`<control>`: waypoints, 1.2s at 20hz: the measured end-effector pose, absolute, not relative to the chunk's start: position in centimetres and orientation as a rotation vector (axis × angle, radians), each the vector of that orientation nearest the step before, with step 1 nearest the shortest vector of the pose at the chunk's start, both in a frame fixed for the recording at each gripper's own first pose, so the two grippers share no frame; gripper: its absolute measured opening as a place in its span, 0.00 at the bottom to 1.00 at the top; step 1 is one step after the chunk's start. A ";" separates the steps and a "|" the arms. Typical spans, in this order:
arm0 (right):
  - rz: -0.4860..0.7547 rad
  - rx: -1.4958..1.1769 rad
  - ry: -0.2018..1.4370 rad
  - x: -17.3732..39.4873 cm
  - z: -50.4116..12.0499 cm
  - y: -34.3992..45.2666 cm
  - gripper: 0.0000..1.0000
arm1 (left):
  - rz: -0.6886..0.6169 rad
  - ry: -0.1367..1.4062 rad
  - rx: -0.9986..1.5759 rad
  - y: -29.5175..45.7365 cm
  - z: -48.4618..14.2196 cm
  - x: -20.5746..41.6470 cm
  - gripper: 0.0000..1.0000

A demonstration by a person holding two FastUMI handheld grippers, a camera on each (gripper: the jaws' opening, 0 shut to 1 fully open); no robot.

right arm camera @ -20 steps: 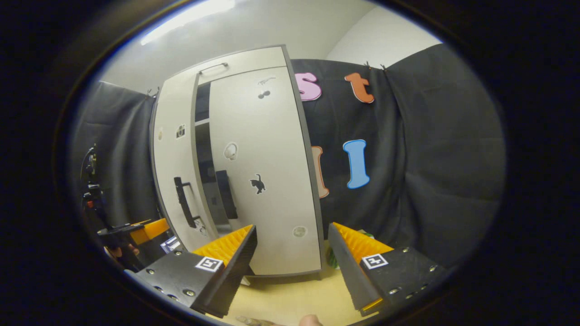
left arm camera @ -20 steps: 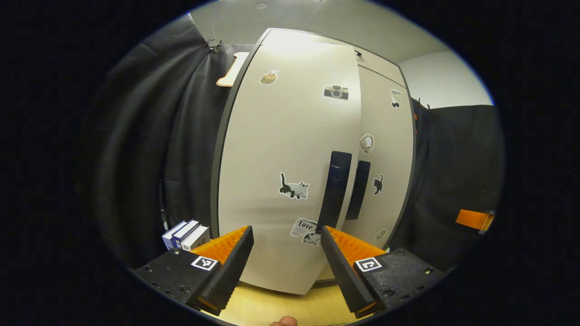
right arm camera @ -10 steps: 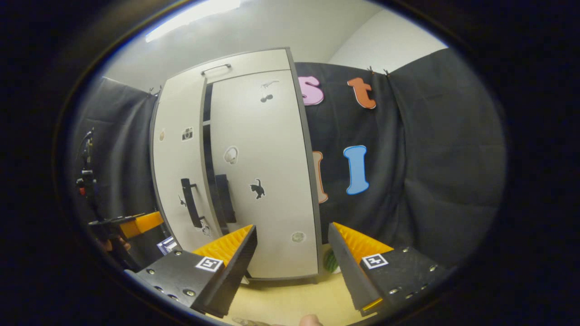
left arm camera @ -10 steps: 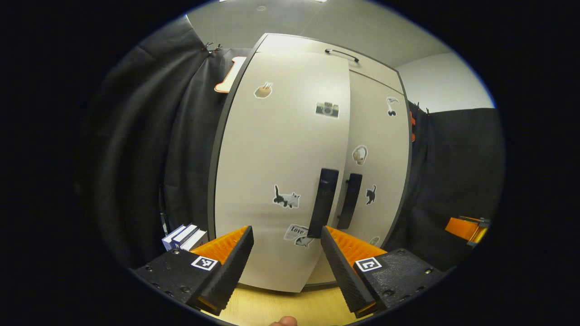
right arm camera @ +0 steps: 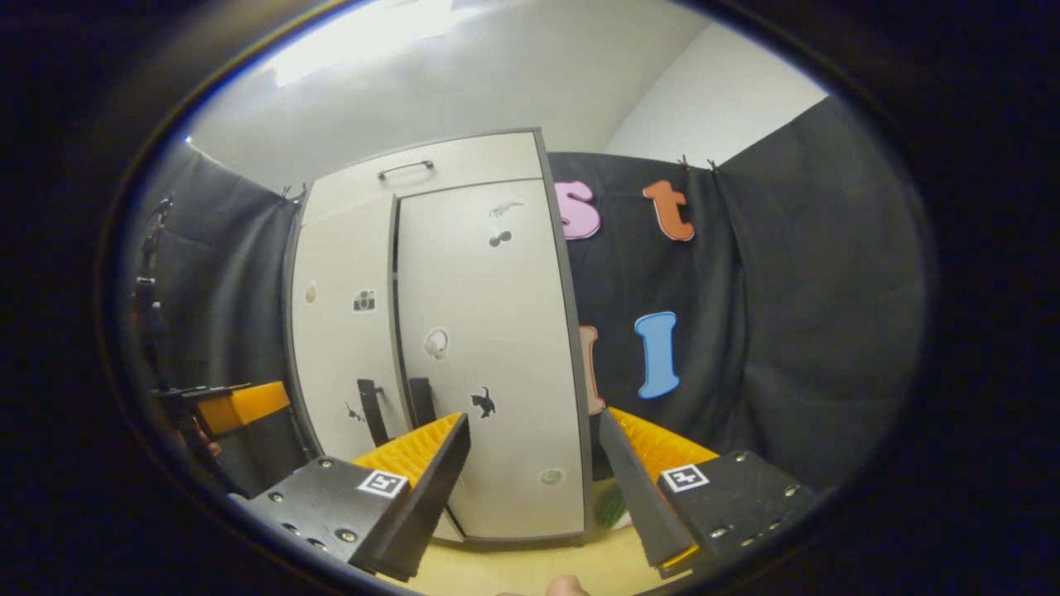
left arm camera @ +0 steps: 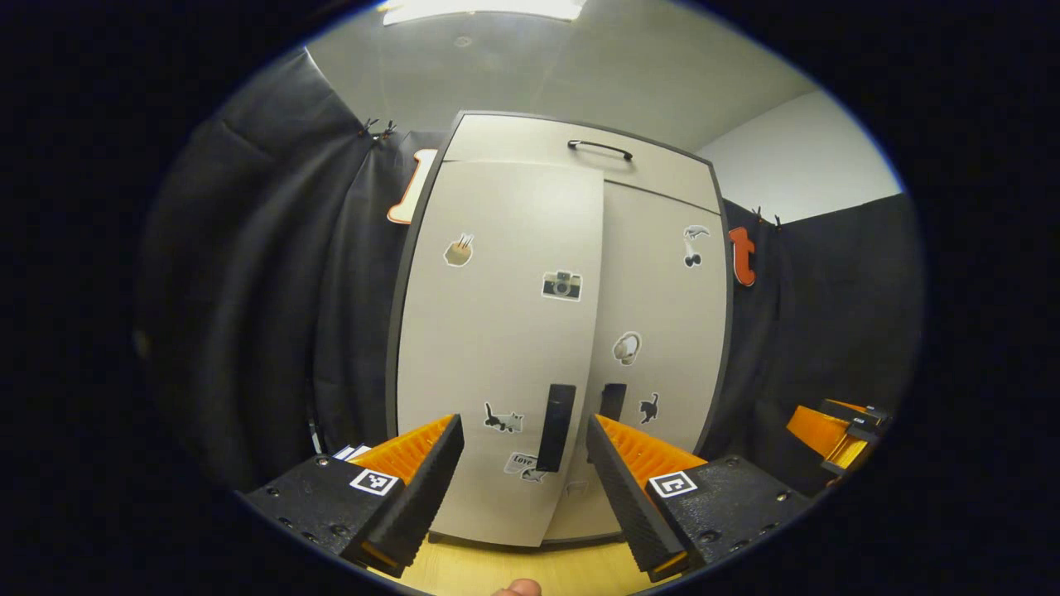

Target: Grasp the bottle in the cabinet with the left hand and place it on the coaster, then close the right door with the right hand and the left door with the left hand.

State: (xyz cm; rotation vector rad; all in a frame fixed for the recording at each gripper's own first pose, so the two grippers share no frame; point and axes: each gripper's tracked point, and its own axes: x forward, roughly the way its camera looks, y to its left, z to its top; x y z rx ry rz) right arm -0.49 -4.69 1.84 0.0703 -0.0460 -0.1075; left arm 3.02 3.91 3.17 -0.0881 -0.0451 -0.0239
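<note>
Both doors of the pale cabinet (left arm camera: 563, 348) stand nearly shut, the left door (left arm camera: 497, 348) a touch proud of the right door (left arm camera: 662, 331), their dark handles (left arm camera: 556, 427) side by side at the seam. The left gripper (left arm camera: 523, 480) hangs in front of the doors, jaws spread wide and empty. The right gripper (right arm camera: 534, 488) is likewise wide open and holding nothing, near the cabinet's right edge, where something green (right arm camera: 611, 507) peeks out by the base; I cannot tell whether it is the bottle.
</note>
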 end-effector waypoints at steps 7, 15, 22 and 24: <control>-0.112 0.044 -0.058 -1.7 2.4 -5.6 0.95 | -0.040 -0.088 -0.050 0.4 4.5 1.0 0.94; -0.120 0.010 -0.037 -3.2 1.9 -6.3 0.92 | -0.100 -0.052 -0.076 -2.8 2.8 0.6 0.94; -0.138 -0.001 -0.032 -4.0 1.8 -8.6 0.96 | -0.125 -0.036 -0.065 -5.6 2.5 0.6 0.95; -0.140 -0.006 -0.037 -4.0 1.8 -9.4 0.95 | -0.126 -0.038 -0.063 -6.5 2.5 0.6 0.95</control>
